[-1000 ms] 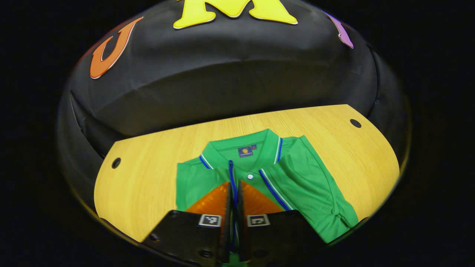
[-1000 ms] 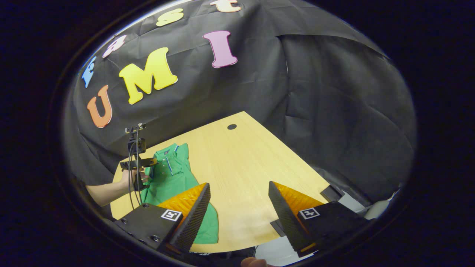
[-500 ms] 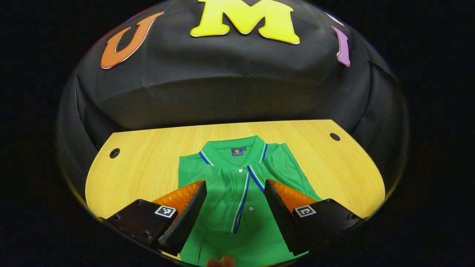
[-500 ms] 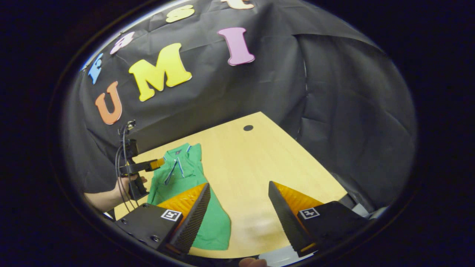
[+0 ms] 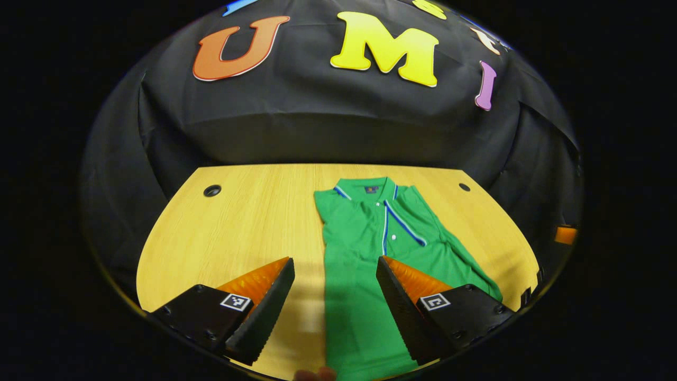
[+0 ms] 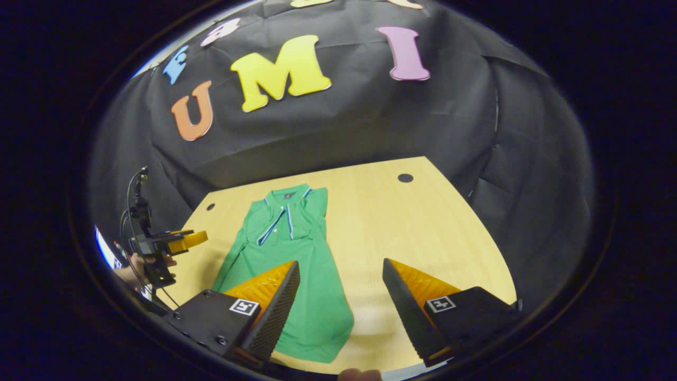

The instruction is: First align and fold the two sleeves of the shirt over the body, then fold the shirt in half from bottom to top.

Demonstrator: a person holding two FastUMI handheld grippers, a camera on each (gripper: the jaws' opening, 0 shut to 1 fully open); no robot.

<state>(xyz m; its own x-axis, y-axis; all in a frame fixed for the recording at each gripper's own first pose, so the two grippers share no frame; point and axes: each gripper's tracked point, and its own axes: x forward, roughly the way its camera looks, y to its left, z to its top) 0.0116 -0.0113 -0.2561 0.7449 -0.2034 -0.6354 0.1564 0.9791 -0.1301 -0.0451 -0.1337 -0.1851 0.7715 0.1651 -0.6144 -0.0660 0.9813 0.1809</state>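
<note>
A green polo shirt (image 5: 365,248) lies flat on the wooden table (image 5: 238,233), collar at the far end, hem toward me. Its sleeves are folded over the body, so it forms a long narrow strip. My left gripper (image 5: 334,261) hovers open above the shirt's left edge near the hem and holds nothing. In the right gripper view the shirt (image 6: 291,238) sits left of centre. My right gripper (image 6: 341,263) is open and empty over the shirt's lower right edge. The left gripper (image 6: 182,241) shows at far left, raised off the table in a hand (image 6: 135,262).
Round cable holes (image 5: 212,190) (image 5: 464,187) mark the table's far corners. Bare wood spreads left of the shirt in the left gripper view and right of the shirt on the table (image 6: 423,222) in the right gripper view. Black cloth walls close the back and sides.
My left gripper, shut on the shirt near the collar a second ago, has opened, let go, and drawn back leftward. The right gripper has swung left, bringing the shirt nearer its fingers.
</note>
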